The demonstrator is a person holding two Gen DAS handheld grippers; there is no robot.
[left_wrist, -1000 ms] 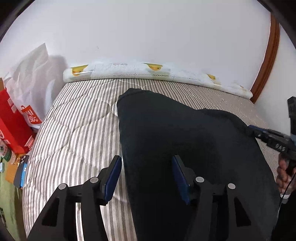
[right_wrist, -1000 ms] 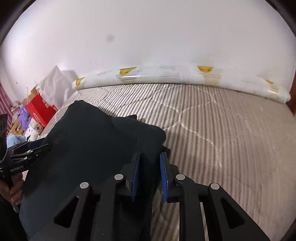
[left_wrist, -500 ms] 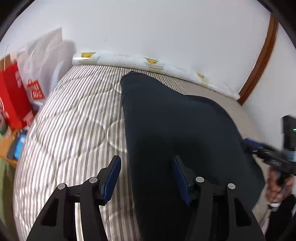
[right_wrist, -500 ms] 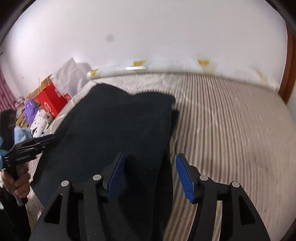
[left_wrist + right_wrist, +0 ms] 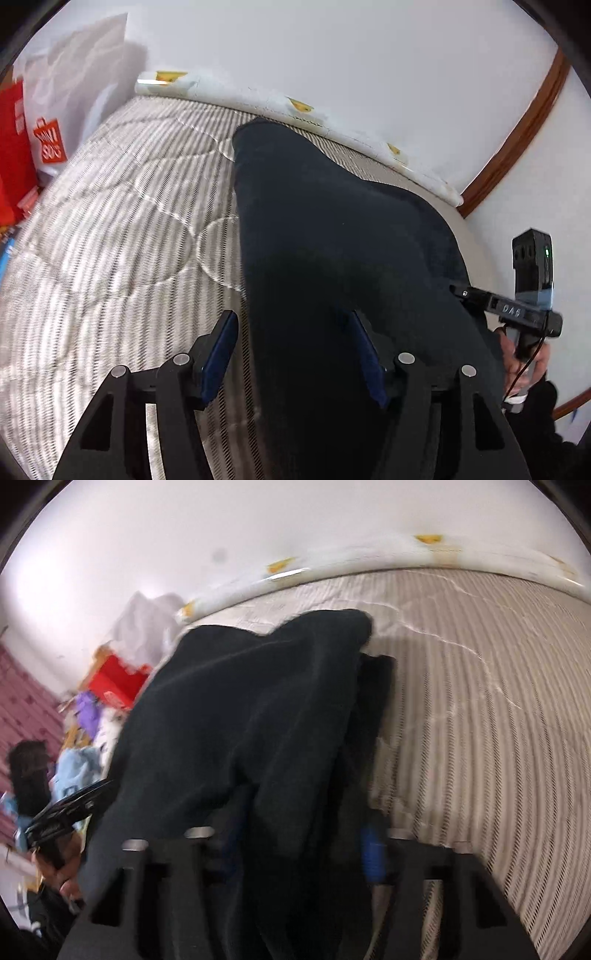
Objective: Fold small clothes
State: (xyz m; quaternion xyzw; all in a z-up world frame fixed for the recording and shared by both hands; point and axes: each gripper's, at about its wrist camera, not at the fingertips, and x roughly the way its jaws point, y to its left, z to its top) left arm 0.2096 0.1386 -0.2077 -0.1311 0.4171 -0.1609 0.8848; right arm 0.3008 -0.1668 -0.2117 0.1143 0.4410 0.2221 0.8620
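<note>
Dark garment (image 5: 332,258) ran lengthwise ahead of both grippers; left gripper (image 5: 295,354) opening, straddling its edge; right gripper (image 5: 303,845) closing around cloth.

"DAS" on the right claw (image 5: 511,310).

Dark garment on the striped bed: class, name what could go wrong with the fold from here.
1. The right tool is closing on bunched folds of the dark garment, so it may pinch several layers and crease it.
2. The left tool is opening astride the garment's edge and may miss it.
</note>
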